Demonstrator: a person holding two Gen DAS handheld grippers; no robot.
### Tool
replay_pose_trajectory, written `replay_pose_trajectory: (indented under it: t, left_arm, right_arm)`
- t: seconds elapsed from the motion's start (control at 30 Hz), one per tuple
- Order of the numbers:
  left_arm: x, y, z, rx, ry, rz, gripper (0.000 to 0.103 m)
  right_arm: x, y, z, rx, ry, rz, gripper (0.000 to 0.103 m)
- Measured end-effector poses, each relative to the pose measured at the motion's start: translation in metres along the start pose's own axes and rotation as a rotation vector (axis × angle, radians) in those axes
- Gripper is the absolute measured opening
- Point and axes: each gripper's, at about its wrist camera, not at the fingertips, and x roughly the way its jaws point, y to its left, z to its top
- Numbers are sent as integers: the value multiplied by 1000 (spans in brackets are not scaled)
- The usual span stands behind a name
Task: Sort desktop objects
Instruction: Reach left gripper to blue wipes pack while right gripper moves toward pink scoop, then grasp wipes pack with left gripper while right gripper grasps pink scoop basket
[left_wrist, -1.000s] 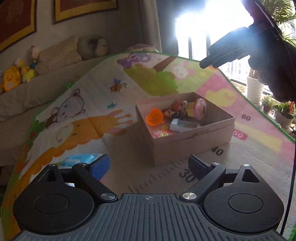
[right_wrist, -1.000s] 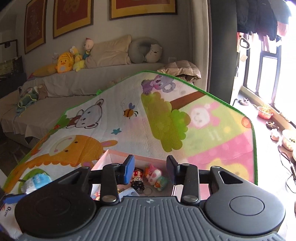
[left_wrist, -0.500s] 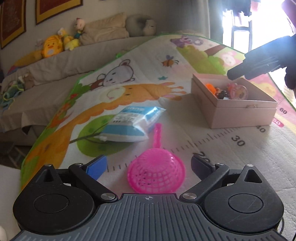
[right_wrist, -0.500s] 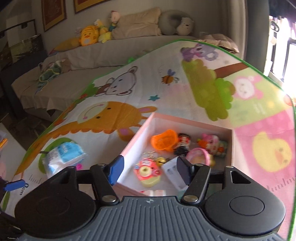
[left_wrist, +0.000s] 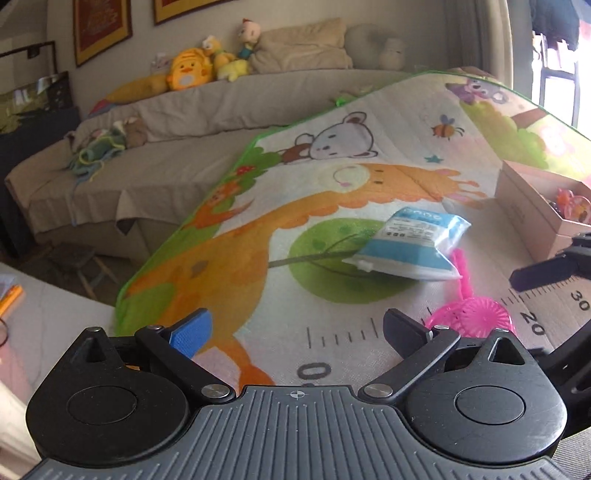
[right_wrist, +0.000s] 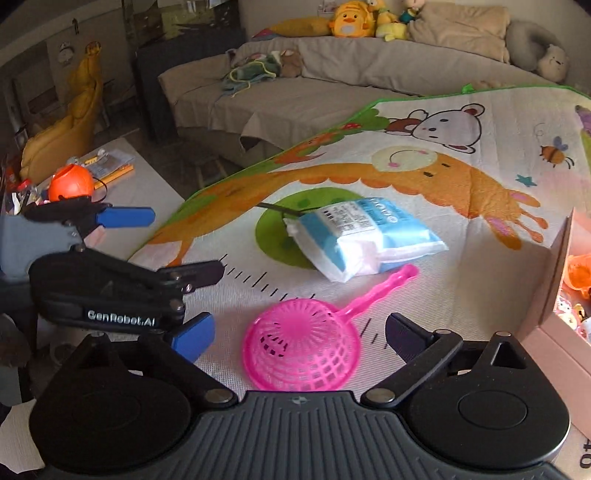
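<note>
Right claw (right_wrist: 299, 332) is opening, empty, right over the pink plastic net scoop (right_wrist: 301, 350); handle points away.

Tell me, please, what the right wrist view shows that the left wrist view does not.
Only the right wrist view shows the orange ball on the low side table, and the whole pink strainer. Only the left wrist view shows the framed pictures on the wall. Both show the blue-and-white packet, the printed mat and the pink box.
</note>
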Motion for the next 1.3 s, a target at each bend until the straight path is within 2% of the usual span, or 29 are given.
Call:
replay_pose_trajectory:
  t: [0.1,0.13,0.33,0.57,0.6,0.67,0.8,0.97,1.0,1.03,1.07,1.2,1.3]
  left_arm:
    - [0,1,2,-9,-4,-22,102]
    - [1,-2,2,0,-5,-21,102]
    - [3,-16,6,28,1,-41,102]
    - [17,-40,13,66,13,-92,102]
    - [21,-44,14,68,13,-101,102]
    - [30,-52,19,86,0,-105,102]
    - [57,-77,40,200,-40,-91,102]
    - [93,-93,59,231,10,-90,101]
    - [96,-95,58,230,17,-89,93]
    - [97,-96,57,228,26,-98,76]
    - [97,-96,55,224,39,-100,69]
    - [78,-94,39,233,19,-105,61]
    - [52,-89,21,234,18,-147,61]
  right_arm:
    - [5,0,-4,-15,23,-2,74]
    - [4,-2,-6,-8,37,-3,60]
    - [-27,-33,-32,50,37,-53,60]
    - [-79,-65,-87,83,61,-78,60]
    - [-85,-67,-94,95,58,-84,64]
    - [-96,-73,-105,141,23,-110,83]
    - [-111,-91,-118,265,-40,-153,86]
    - [-118,-106,-131,360,-63,-189,89]
    - [-119,-106,-133,357,-66,-198,89]
    - [-120,-105,-133,348,-70,-208,89]
    - [-120,-104,-133,336,-74,-215,90]
    - [-117,-96,-126,282,-85,-214,95]
    - [-109,-83,-117,226,-87,-207,95]
